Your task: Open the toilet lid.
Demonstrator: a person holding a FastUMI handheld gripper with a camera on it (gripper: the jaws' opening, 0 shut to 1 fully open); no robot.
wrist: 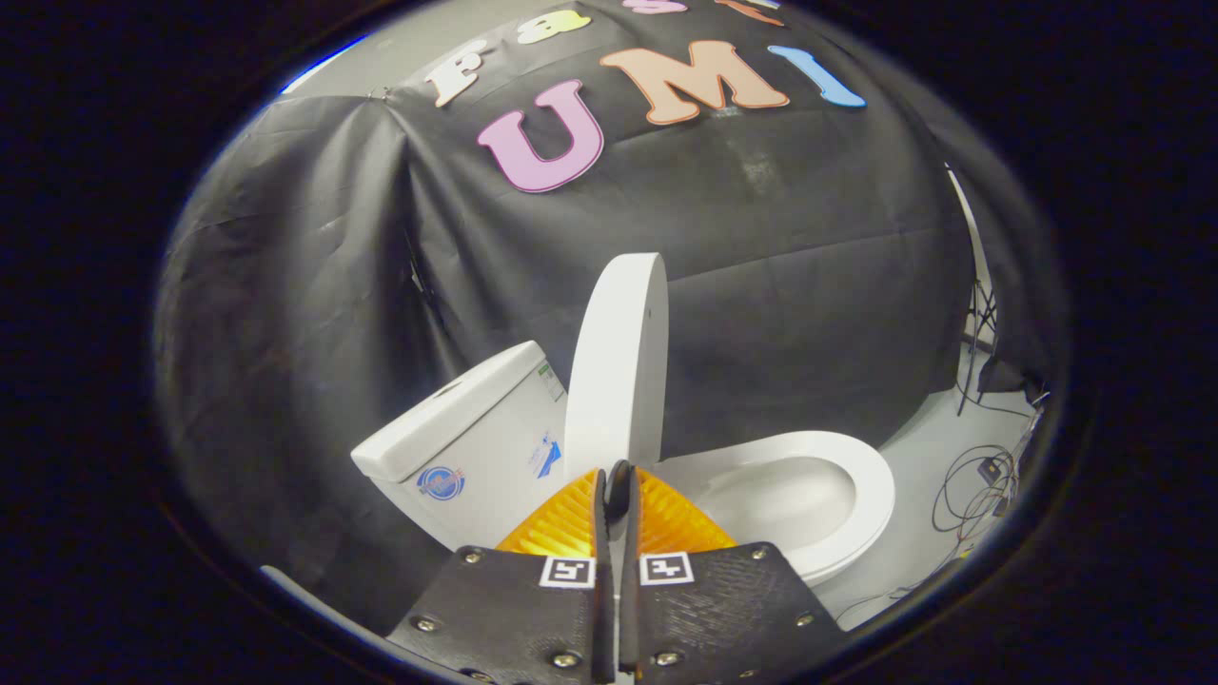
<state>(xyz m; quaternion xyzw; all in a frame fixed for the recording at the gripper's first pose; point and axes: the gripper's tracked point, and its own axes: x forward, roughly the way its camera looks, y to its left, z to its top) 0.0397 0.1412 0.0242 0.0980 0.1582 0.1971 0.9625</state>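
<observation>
The toilet lid (617, 362) is seen upright at frame centre, just beyond the gripper (617, 490), whose fingers are pinched nearly together on nothing. Opening looks finished; only a withdrawal is called for.

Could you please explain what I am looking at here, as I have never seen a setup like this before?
This picture comes from a fisheye camera mounted on a hand-held gripper, a two-finger tool that a person carries; there is no robot arm. The camera looks forward along the two fingers, which stand close together with nothing visibly held between them. Just ahead of them is a white toilet. Its lid already stands upright, next to the tank. The seat is down around the open bowl. Behind everything hangs the booth's black cloth wall, and some cables lie on the floor beyond the seat.
</observation>
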